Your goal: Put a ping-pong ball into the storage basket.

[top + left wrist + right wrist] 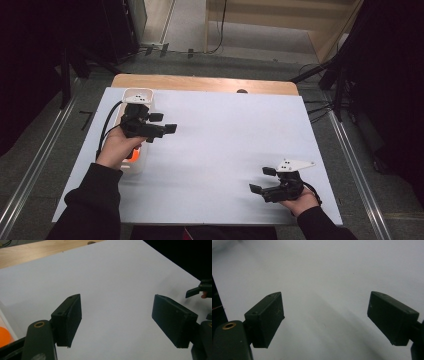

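Left tool (162, 125) hovers with jaws apart and empty, just beside the white bin (138, 95) holding an orange ball (5, 336). Right tool (263, 180), likewise agape and empty, waits low over the tabletop (220, 135), apparently idle.

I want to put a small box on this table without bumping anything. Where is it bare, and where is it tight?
The white sheet lies bare between the left gripper and the right gripper, and along its far edge by the wooden strip. It is tight at the left edge, where the clear bin with something orange sits under the left hand.
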### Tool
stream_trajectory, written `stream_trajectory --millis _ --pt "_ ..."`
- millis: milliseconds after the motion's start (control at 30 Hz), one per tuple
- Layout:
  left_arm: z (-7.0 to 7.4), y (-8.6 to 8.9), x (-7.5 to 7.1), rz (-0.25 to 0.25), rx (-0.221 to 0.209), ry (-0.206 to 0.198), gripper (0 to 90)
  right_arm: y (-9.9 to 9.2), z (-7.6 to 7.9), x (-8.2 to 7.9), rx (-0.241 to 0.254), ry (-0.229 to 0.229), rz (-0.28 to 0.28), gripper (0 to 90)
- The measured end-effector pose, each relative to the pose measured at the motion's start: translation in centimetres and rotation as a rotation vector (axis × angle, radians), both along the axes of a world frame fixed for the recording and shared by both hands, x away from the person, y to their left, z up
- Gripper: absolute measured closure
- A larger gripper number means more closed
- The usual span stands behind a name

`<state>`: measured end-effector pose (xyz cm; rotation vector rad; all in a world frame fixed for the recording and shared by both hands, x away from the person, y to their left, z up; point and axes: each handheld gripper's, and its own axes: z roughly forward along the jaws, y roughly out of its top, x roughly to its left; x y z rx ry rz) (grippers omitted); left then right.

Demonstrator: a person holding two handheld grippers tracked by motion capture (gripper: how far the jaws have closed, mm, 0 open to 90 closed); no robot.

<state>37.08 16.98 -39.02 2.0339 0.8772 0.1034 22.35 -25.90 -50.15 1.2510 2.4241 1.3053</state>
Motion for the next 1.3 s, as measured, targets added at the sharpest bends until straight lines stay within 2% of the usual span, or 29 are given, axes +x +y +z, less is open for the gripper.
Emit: stream_trajectory --millis 700,1033,1300 --pt "-1.4 -0.2 -3.2 -0.129 0.020 0.006 24.5 0.1 0.0 -0.1 -0.005 0.000 0.005 12.3" --pt "-1.9 -0.1 -4.3 -0.123 0.012 -0.025 24.5 0.1 0.0 -0.1 -0.005 0.001 0.002 12.4" --pt "-2.4 -0.1 -5.1 -0.117 0.032 -0.053 24.5 0.1 0.0 0.0 -0.006 0.000 0.002 12.3"
